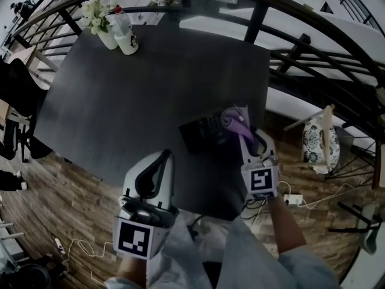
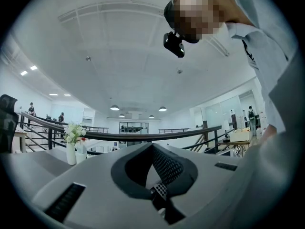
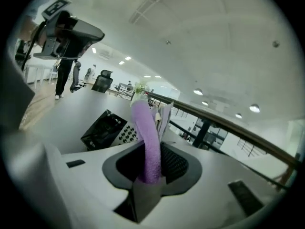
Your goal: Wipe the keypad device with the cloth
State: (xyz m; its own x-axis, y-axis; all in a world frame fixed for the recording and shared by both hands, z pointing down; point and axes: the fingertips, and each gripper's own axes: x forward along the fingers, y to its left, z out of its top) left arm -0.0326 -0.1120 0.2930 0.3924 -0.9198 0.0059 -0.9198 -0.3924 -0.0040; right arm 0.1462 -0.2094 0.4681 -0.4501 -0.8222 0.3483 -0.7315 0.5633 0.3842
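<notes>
The black keypad device (image 1: 201, 131) lies on the dark table (image 1: 138, 95) near its front right corner. In the right gripper view the keypad device (image 3: 107, 129) lies just left of the jaws. My right gripper (image 1: 245, 136) is shut on a purple cloth (image 1: 234, 119), whose free end rests over the device's right end. Seen along the right gripper (image 3: 153, 149), the cloth (image 3: 145, 128) stands up as a folded strip between the jaws. My left gripper (image 1: 165, 156) hovers at the table's front edge, left of the device, shut and holding nothing. The left gripper (image 2: 153, 149) tilts up at the ceiling.
A white vase of flowers (image 1: 99, 18) and a bottle (image 1: 126, 38) stand at the table's far left corner. A curved black railing (image 1: 301, 53) runs behind and to the right. A patterned chair (image 1: 319, 140) and cables (image 1: 301, 200) are on the wooden floor at right.
</notes>
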